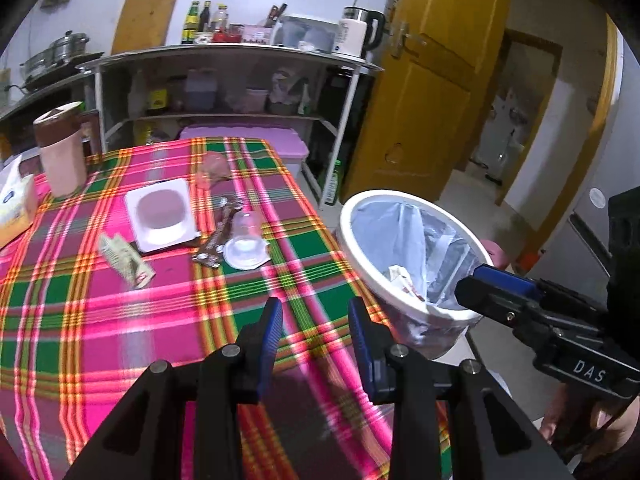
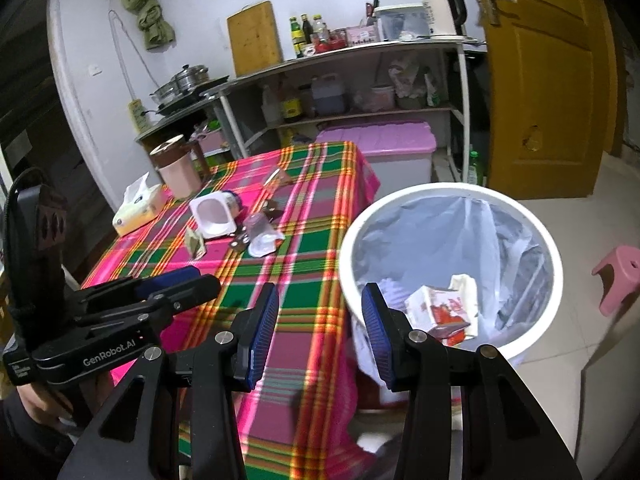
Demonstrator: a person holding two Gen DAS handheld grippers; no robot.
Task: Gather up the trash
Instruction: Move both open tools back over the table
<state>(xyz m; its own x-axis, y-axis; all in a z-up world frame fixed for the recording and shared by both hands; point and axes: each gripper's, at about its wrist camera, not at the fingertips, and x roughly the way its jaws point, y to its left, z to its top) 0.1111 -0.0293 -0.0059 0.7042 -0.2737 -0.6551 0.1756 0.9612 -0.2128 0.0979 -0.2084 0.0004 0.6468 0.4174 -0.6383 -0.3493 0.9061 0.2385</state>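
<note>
Several bits of trash lie mid-table on the plaid cloth (image 1: 120,320): a white tray (image 1: 162,216), a clear cup (image 1: 245,246) tipped on its side, brown wrappers (image 1: 218,236) touching it, and a small carton (image 1: 126,260) just beside the tray. Nearer the far edge lies another clear cup (image 1: 212,170). Beside the table's right edge stands the lined white bin (image 2: 452,268), cartons already inside. Left gripper (image 1: 316,320) and right gripper (image 2: 320,312) hang over the near cloth, jaws apart, empty. A tissue box (image 2: 138,210) and jug (image 2: 176,168) stand near the left edge.

woven plaid tablecloth (image 1: 120,320), glossy (thin) plastic bin liner (image 2: 500,240)
</note>
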